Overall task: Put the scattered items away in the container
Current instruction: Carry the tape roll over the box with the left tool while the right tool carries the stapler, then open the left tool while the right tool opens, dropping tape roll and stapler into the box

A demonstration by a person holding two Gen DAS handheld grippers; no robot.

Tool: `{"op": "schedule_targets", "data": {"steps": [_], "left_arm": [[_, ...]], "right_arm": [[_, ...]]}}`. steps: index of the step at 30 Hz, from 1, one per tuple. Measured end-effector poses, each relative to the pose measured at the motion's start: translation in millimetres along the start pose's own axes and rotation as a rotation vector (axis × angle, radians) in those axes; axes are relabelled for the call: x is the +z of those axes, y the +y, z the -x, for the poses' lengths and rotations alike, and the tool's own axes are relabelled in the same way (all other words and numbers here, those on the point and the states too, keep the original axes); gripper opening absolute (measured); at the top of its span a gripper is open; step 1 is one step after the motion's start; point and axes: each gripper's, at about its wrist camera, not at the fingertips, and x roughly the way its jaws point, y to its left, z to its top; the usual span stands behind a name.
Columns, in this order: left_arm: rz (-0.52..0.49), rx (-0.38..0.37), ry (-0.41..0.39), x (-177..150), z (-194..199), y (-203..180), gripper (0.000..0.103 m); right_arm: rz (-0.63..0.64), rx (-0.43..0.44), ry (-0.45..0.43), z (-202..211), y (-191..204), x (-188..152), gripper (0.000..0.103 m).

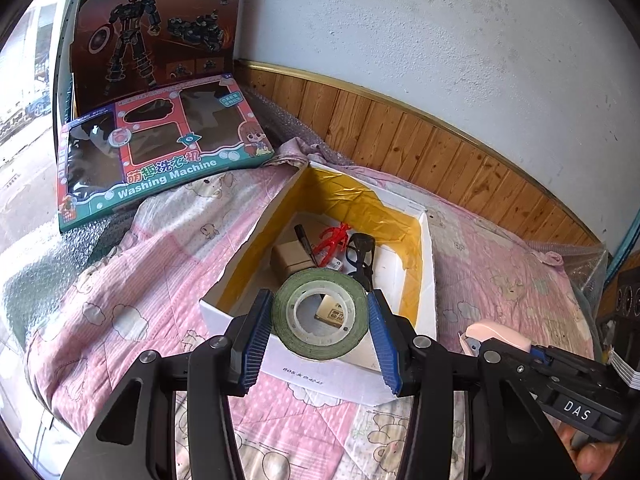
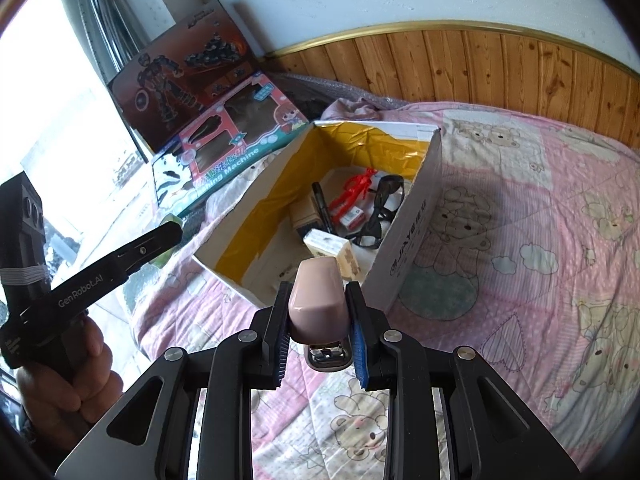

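A roll of green tape [image 1: 319, 314] is held flat between the blue-padded fingers of the left gripper [image 1: 320, 334], the ring clamped on both sides and poised over the near wall of the white box [image 1: 427, 276]. The box is seen lying open on the bed's pink quilt [image 2: 520, 208], toward the far edge by the wood-panelled wall, and its inner walls are lined with yellow tape. Inside it, a red plastic figure [image 1: 334, 240], a black marker [image 1: 305, 244], a pair of black glasses [image 1: 362, 256] and a small brown carton [image 1: 290, 262] are gathered at the far end — a pale labelled packet [image 2: 334, 250] is seen nearer the front.

A pink stapler [image 2: 318, 300] is gripped by the right gripper [image 2: 318, 344], its fingers closed narrowly on the stapler's sides, just short of the box's near corner and above the quilt. A hand [image 2: 68, 384] is visible around the left gripper's handle in the right wrist view.

At the bed's far left corner, a toy washing machine box [image 1: 160, 152] is laid flat, and a dark robot toy box [image 1: 156, 36] is propped upright behind it against the window side.
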Motion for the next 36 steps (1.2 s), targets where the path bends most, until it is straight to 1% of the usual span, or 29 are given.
{"op": "schedule_targets", "data": {"steps": [8, 15, 21, 29, 36], "left_arm": [[0.002, 0.022, -0.028, 29, -10, 10, 0.049], [-0.020, 0.007, 0.001, 37, -32, 2, 0.049], [-0.035, -0.042, 0.073, 29, -59, -17, 0.049], [-0.071, -0.109, 0.153, 6, -81, -47, 0.049], [-0.071, -0.147, 0.214, -5, -100, -58, 0.049]], "right_arm": [[-0.013, 0.014, 0.003, -16, -1, 27, 0.027], [-0.025, 0.024, 0.014, -35, -7, 51, 0.027], [-0.031, 0.015, 0.033, -55, -12, 69, 0.027], [-0.030, -0.035, 0.052, -82, -30, 103, 0.027], [-0.026, -0.060, 0.091, -112, -41, 127, 0.027]]}}
